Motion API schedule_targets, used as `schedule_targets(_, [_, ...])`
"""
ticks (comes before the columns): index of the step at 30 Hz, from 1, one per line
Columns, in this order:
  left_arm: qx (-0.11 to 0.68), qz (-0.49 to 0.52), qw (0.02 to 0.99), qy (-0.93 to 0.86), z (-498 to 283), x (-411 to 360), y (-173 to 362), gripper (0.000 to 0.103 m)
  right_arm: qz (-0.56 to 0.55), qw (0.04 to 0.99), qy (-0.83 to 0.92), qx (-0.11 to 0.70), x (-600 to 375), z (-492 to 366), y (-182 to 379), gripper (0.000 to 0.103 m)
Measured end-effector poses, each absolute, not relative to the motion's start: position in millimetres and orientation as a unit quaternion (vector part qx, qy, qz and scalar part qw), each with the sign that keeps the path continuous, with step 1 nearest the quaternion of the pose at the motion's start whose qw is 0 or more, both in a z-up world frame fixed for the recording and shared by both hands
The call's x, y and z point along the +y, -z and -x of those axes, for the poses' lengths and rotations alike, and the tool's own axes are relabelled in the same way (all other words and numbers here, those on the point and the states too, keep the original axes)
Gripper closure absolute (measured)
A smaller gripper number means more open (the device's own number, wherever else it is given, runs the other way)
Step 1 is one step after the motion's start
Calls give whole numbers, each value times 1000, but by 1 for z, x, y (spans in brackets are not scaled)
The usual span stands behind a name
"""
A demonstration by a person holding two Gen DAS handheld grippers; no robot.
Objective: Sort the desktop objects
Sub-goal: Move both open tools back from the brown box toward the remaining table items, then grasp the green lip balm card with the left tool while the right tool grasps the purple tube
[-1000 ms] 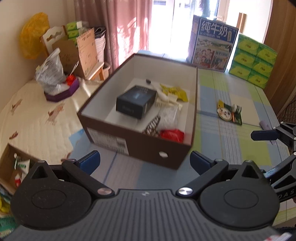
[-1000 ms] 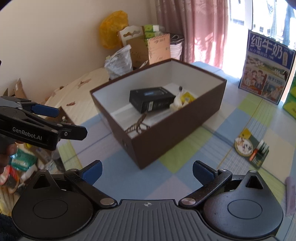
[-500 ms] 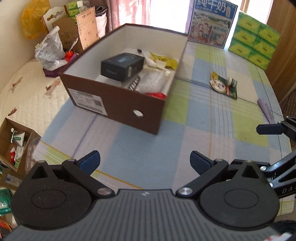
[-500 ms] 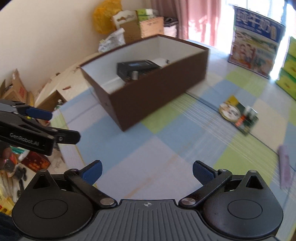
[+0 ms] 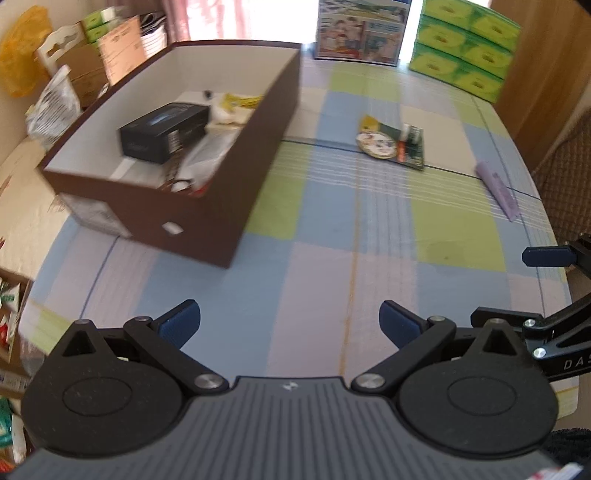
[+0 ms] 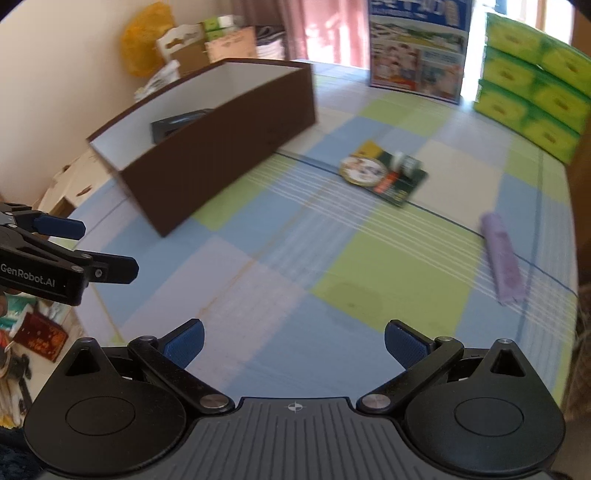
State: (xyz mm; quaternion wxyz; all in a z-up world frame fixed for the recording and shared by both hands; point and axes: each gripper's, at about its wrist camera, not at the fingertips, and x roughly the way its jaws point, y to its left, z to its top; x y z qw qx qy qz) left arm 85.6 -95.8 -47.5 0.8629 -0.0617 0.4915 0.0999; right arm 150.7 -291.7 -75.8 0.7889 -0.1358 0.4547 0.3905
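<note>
A brown cardboard box (image 5: 236,173) (image 6: 221,155) stands on the left of the checked tablecloth, holding a black carton (image 5: 162,131) and several small packets. A green card pack with a round badge (image 5: 393,146) (image 6: 384,175) lies flat mid-table. A purple tube (image 5: 496,190) (image 6: 502,258) lies near the right edge. My left gripper (image 5: 290,325) is open and empty over the near cloth. My right gripper (image 6: 293,341) is open and empty, also low over the near cloth. Each gripper shows at the edge of the other's view.
A milk carton box (image 5: 360,31) and stacked green tissue packs (image 5: 469,44) stand at the table's far edge. Bags and cardboard clutter (image 5: 74,74) sit left of the table. A wooden panel (image 5: 546,74) rises at the right.
Both grippers have pulled back from the box toward the near table edge and turned right. The card pack and purple tube now sit more central. Both stayed open and empty.
</note>
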Motion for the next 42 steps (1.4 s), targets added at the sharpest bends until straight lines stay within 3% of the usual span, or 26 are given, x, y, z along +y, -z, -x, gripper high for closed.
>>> schedule_targets(13, [497, 30, 867, -23, -148, -142, 62, 1, 107, 826, -300, 465, -341, -189, 89, 2])
schedule_targets(28, [466, -10, 884, 24, -242, -160, 90, 4, 92, 878, -241, 402, -358, -286, 120, 3])
schedule_targets(42, [435, -38, 897, 67, -333, -176, 106, 10, 122, 869, -249, 410, -338, -347, 156, 41])
